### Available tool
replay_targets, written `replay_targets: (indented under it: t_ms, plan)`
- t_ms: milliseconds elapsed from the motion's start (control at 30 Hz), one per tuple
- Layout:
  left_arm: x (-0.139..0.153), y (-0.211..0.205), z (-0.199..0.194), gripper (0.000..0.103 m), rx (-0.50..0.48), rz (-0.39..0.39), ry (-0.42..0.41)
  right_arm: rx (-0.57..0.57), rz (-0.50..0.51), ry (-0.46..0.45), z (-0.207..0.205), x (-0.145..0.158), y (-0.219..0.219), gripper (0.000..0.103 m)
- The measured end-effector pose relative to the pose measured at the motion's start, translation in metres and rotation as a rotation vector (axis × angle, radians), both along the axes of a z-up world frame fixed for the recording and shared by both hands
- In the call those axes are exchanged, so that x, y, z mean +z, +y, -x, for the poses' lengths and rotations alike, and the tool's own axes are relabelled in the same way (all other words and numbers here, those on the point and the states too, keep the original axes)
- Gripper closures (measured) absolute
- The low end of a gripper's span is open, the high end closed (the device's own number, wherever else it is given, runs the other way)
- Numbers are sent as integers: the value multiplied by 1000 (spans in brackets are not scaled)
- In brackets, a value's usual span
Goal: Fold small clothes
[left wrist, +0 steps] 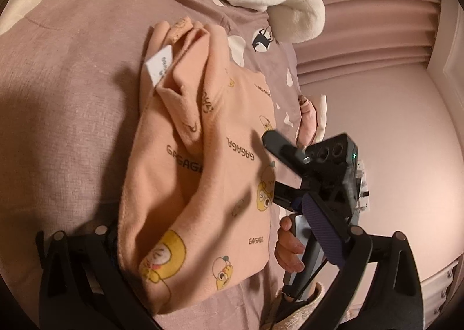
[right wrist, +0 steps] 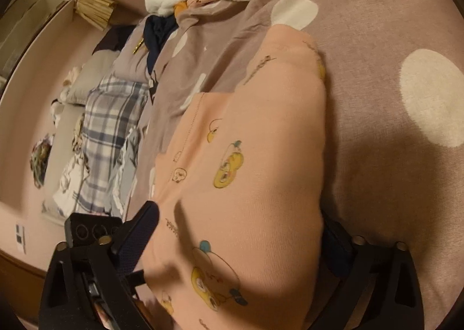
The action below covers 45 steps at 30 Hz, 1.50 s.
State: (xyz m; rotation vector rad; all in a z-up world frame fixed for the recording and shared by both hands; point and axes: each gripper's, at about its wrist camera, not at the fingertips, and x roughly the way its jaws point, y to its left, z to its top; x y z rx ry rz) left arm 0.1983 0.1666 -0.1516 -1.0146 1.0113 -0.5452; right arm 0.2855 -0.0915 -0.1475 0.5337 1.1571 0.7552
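Both jaws wide astride garment (left wrist: 208, 156)

Bed: you work over a mauve bedspread with white blobs (right wrist: 377, 25).
Wall: pink plain wall (left wrist: 377, 115) beside you.
Window: pink pleated curtain (left wrist: 377, 40).
Floor: plaid grey-and-white blanket (right wrist: 107, 133) lies there.
Light: warm, dim.

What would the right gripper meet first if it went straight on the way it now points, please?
Most likely the pink printed garment: it already lies between the right gripper fingers and fills the line ahead, on the mauve spotted bedcover.
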Motion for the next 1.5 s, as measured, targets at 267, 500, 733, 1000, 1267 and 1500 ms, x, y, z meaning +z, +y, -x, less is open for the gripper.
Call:
replay_targets:
  t_ms: [267,500,733,1000,1267,1500]
  plan:
    - [-4,-15,1,25,-70,-7,21,-17,-113,55,-5,-14,-27,35]
    - [-21,-9,2,72,-59,5,89,10,-105,5,-7,-11,-13,37]
    - [-16,-14,7,85,-54,-73,72,24,35,-82,-3,-8,-2,66]
    - [4,-32,16,86,-47,-268,32,12,77,-146,5,-1,-2,70]
    - [20,-49,21,88,-56,-365,-2,-2,15,-180,10,3,-11,73]
    - [28,-54,25,89,-44,-367,-37,0,14,-219,19,17,-13,73]
